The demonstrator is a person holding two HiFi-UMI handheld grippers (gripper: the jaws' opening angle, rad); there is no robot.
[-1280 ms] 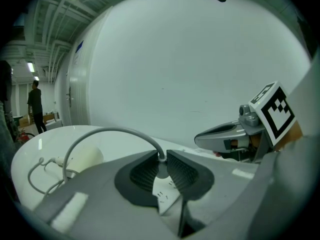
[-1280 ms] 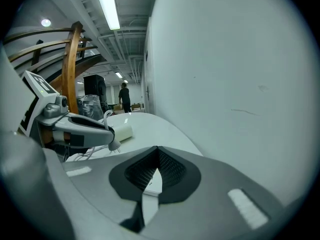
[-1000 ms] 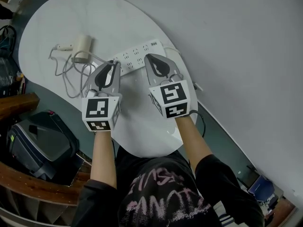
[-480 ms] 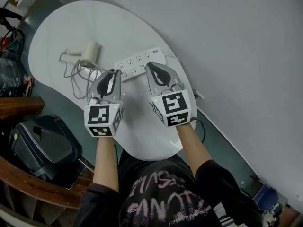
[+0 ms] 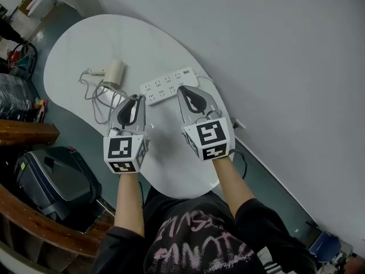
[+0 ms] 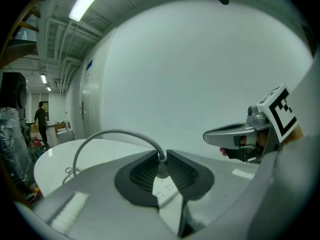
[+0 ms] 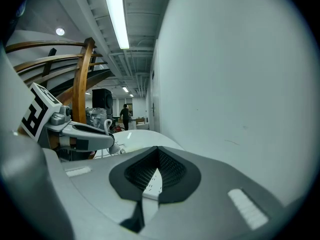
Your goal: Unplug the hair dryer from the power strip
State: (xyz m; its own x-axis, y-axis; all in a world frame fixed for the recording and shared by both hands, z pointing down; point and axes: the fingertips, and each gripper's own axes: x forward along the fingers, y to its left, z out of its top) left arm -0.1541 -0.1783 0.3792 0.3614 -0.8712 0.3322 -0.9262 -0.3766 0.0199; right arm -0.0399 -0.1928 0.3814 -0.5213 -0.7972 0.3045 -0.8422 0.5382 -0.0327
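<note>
On the white table (image 5: 171, 158) lies the white power strip (image 5: 169, 85), with the cream hair dryer (image 5: 115, 71) to its left. The dryer's grey cable (image 5: 101, 93) loops on the table. My left gripper (image 5: 136, 100) hovers just off the strip's left end, shut on the dryer's white plug (image 6: 162, 170). From there the cable (image 6: 115, 133) arcs up and away to the left, and the strip's sockets (image 6: 165, 190) show below the plug. My right gripper (image 5: 191, 90) is shut with nothing in it, its tip over the strip's near edge (image 7: 151, 182).
The table's curved edge runs close on the left and near sides. A black case (image 5: 48, 176) and a wooden rail (image 5: 23, 133) sit below it at left. A grey wall (image 5: 274, 50) borders the right. A person (image 6: 39, 116) stands far off.
Both grippers have drawn back from the strip toward me. The left gripper's tip, at the strip's left end a second ago, now stands off it with the plug.
</note>
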